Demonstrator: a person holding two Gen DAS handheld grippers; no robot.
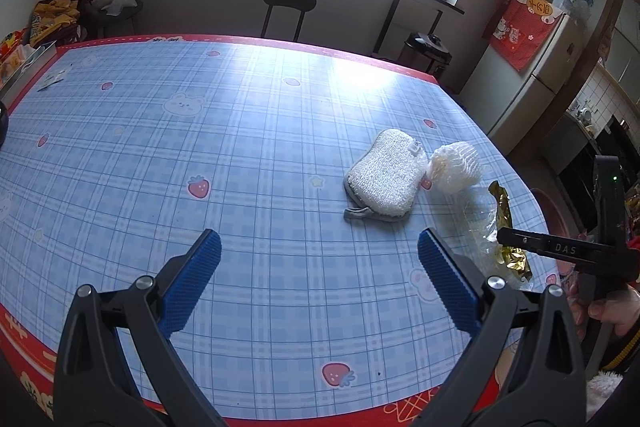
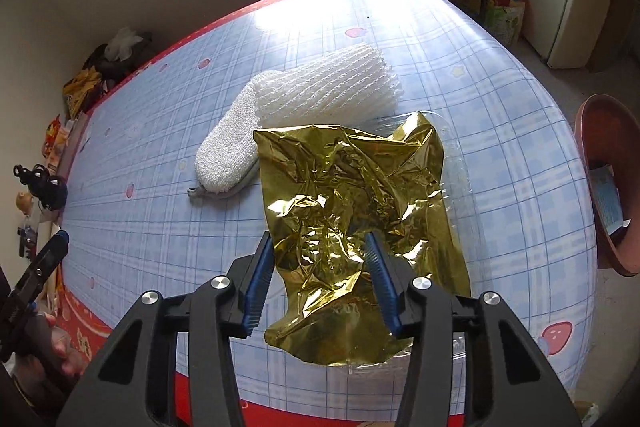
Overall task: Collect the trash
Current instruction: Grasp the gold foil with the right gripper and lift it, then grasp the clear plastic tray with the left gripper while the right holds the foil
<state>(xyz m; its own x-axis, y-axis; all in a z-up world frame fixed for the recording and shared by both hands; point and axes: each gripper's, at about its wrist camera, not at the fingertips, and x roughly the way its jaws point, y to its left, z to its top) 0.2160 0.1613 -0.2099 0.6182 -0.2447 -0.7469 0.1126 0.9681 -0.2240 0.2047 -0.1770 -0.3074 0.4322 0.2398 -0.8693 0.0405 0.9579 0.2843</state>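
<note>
Low in the right wrist frame, your right gripper (image 2: 320, 279) has its ribbed blue pads part-open, straddling the crinkled gold foil wrapper (image 2: 352, 211) without clearly pinching it. The wrapper lies at frame centre on clear, glossy plastic film (image 2: 460, 163). Behind it sit a foam mesh sleeve (image 2: 332, 87) and a nubbly white scrubbing pad (image 2: 228, 151). Your left gripper (image 1: 320, 283) gapes wide over the checked tablecloth (image 1: 200, 131).
</note>
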